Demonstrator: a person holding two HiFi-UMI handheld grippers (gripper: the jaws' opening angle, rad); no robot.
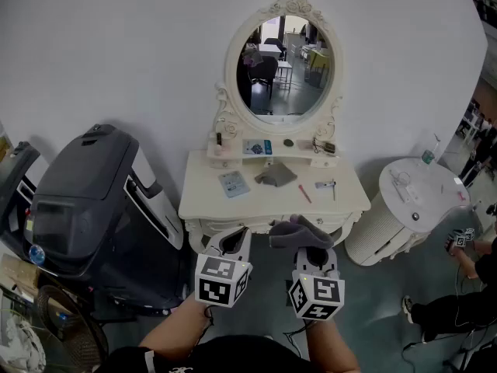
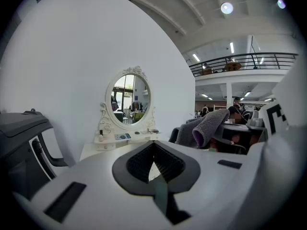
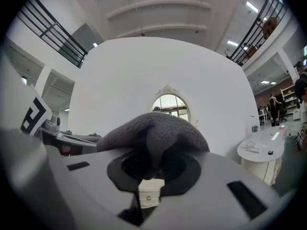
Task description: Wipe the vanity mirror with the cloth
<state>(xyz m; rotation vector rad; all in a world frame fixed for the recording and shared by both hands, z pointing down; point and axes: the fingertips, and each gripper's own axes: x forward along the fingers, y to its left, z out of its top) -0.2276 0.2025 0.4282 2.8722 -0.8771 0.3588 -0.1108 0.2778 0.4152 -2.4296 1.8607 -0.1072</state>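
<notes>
My right hand-held gripper pinched the cloth just off the counter's front edge. My left hand-held gripper was pressed together, empty. The mirror stood at the back edge, with a second cloth mid-counter between.

The mirror stands on the vanity table, a round table to its right.

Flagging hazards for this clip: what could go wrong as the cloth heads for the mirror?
1. The cloth is pinched by one fold in the right gripper; it might slip under wiping pressure.
2. Small items crowd the shelf under the mirror; a low stroke could knock them over.
</notes>
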